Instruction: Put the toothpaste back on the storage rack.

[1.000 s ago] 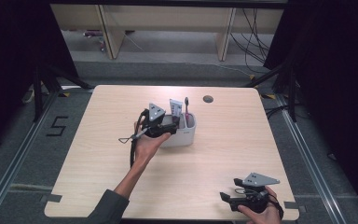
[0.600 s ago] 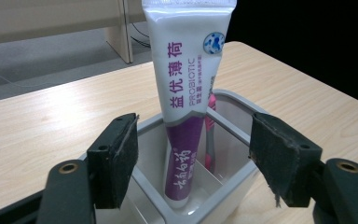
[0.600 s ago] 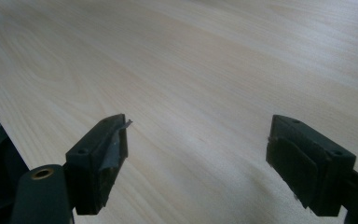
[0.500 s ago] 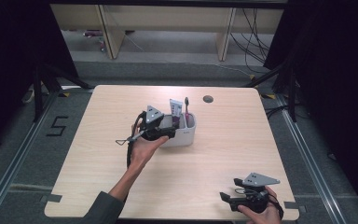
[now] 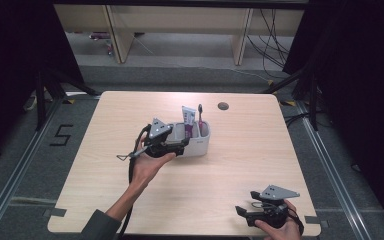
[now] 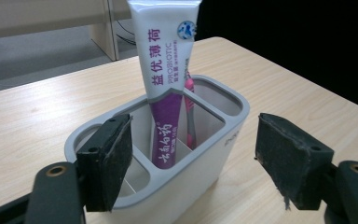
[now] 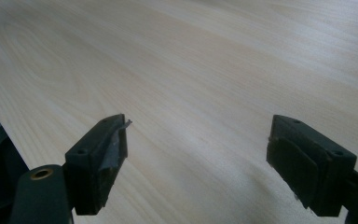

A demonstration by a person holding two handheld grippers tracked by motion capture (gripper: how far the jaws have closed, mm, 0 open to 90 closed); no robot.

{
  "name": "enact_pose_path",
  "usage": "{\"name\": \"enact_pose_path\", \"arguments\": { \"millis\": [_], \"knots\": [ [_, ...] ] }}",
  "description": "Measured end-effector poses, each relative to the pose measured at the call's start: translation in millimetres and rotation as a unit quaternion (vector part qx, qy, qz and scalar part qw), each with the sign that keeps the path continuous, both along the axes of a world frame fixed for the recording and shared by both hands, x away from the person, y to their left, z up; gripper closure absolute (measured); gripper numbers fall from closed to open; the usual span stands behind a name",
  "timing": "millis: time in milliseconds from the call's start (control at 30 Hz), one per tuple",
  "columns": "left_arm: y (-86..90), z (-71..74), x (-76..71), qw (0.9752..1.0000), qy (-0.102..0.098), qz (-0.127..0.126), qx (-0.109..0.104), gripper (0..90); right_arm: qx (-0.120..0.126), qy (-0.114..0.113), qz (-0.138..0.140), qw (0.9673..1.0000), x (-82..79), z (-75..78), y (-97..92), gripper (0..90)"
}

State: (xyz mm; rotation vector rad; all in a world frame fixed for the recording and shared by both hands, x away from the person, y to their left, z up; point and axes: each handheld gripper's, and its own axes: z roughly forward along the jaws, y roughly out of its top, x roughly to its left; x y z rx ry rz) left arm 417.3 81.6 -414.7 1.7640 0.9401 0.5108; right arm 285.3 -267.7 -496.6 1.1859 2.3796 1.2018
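Here the left tongs (image 5: 184,145) are held level by the person's left hand (image 5: 147,162), forearm reaching in from the near edge, tips pointing at the white holder (image 5: 200,142) that stands mid-counter. Their jaws have just been opening and now stand wide; in the left gripper view the holder's near end sits between the two pads, and neither pad presses on it. Inside the holder, straight ahead of these tongs, a toothpaste tube (image 6: 168,79) stands upright in a middle compartment, and a pink toothbrush (image 6: 189,109) stands just behind it in the next compartment.

The right tongs (image 5: 242,212) rest low at the near right corner of the counter (image 5: 250,150), held by the right hand (image 5: 280,227), pointing leftward across the surface. Their jaws are spread wide with nothing between them, bare wood ahead.

Open counter lies all round the holder, and a broad bare stretch separates the two tongs. The right tongs sit close to the counter's near edge. A small dark round cap (image 5: 223,105) is set in the surface beyond the holder, near the far edge.

The tube reads "PROBIOTIC" beside large purple Chinese characters, with white script on its purple lower part.
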Motion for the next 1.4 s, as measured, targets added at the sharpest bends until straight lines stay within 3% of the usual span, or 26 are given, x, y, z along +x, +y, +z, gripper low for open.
{"name": "enact_pose_path", "arguments": {
  "millis": [200,533,667,700,767,833,967,1400],
  "knots": [
    [7.1,0.5,-5.9,1.0,0.0,-0.005,-0.002,24.8,0.005,0.008,-0.003,1.0,-0.8,0.3,0.5,20.9],
    [23.7,1.8,-28.5,0.9998,-0.009,-0.017,-0.001,24.1,0.007,0.017,-0.007,0.9998,-1.6,0.7,1.4,20.9],
    [28.3,1.7,-36.1,0.9997,-0.011,-0.022,0.002,23.9,0.002,0.002,0.006,1.0,1.0,-0.3,-0.1,20.9],
    [29.2,1.5,-38.1,0.9997,-0.012,-0.023,0.002,23.9,0.008,0.019,-0.01,0.9997,-2.1,0.7,1.5,20.9],
    [31.0,0.8,-41.9,0.9995,-0.015,-0.026,0.004,23.8,-0.001,0.0,-0.002,1.0,0.0,0.1,-0.2,20.9],
    [32.9,0.0,-45.1,0.9995,-0.015,-0.028,0.005,23.7,-0.002,-0.005,0.004,1.0,1.0,-0.2,-0.4,20.9],
    [36.8,-2.8,-50.8,0.9994,-0.014,-0.031,0.006,23.5,0.003,0.004,-0.003,1.0,-0.6,0.2,0.6,20.9],
    [54.2,-16.9,-67.1,0.9995,-0.007,-0.028,0.014,22.9,0.007,0.004,-0.002,1.0,-0.4,-0.3,1.1,20.9]
  ]
}}
